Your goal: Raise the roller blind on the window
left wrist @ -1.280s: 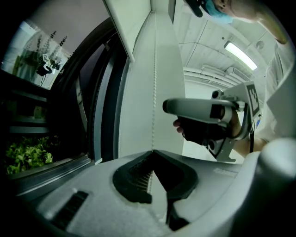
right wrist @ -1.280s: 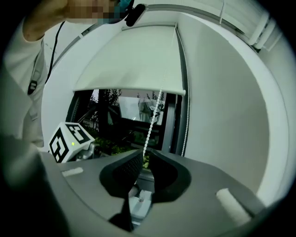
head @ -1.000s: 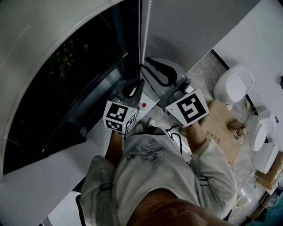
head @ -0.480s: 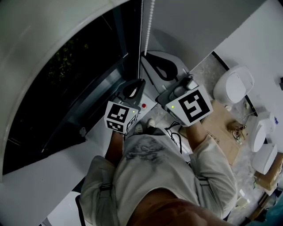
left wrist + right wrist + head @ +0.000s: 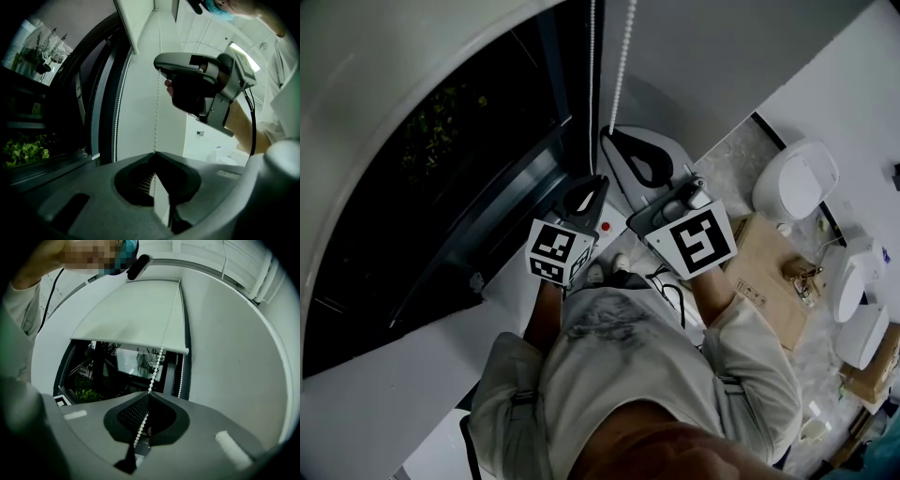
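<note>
The white roller blind covers the top of the dark window, its bottom bar partway down the glass. A white bead chain hangs in two strands beside the window frame. My right gripper is shut on one strand, and in the right gripper view the beads run down into its closed jaws and out below. My left gripper sits just below and left of the right one. Its jaws are closed on the same strand, which runs up to the right gripper.
The white sill runs along the lower left. The grey wall stands right of the chain. On the floor at right are a white toilet, flattened cardboard and more white fixtures. Green plants show outside.
My right gripper rose a little along the chain, then came back down toward me with the strand. The left gripper shifted slightly right. The two strands now hang wider apart.
</note>
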`<state>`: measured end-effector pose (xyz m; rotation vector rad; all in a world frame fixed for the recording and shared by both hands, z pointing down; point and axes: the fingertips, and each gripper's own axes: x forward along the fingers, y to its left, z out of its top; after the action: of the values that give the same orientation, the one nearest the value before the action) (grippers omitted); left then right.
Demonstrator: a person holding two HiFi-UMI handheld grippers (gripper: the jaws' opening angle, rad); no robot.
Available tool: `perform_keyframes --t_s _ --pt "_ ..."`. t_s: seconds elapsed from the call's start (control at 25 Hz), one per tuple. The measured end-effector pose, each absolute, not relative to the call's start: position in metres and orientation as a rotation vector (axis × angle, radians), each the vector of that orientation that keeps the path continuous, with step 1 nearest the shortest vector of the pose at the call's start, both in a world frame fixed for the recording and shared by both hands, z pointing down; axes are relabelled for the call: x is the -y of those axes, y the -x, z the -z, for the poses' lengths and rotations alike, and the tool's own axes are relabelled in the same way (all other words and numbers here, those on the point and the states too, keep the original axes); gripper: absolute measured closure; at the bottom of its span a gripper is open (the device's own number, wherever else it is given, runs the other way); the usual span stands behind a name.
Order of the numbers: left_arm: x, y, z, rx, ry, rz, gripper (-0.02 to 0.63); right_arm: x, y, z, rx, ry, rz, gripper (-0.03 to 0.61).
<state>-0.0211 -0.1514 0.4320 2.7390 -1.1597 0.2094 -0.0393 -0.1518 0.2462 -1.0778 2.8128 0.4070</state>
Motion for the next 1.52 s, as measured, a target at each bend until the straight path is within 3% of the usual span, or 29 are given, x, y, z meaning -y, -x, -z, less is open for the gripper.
perform_keyframes --t_s 1.52 --pt "0.144 0.023 -0.573 1.106 -2.521 -0.424 0.603 0.154 0.041 -0.396 -3.082 1.170 -0.110 0.568"
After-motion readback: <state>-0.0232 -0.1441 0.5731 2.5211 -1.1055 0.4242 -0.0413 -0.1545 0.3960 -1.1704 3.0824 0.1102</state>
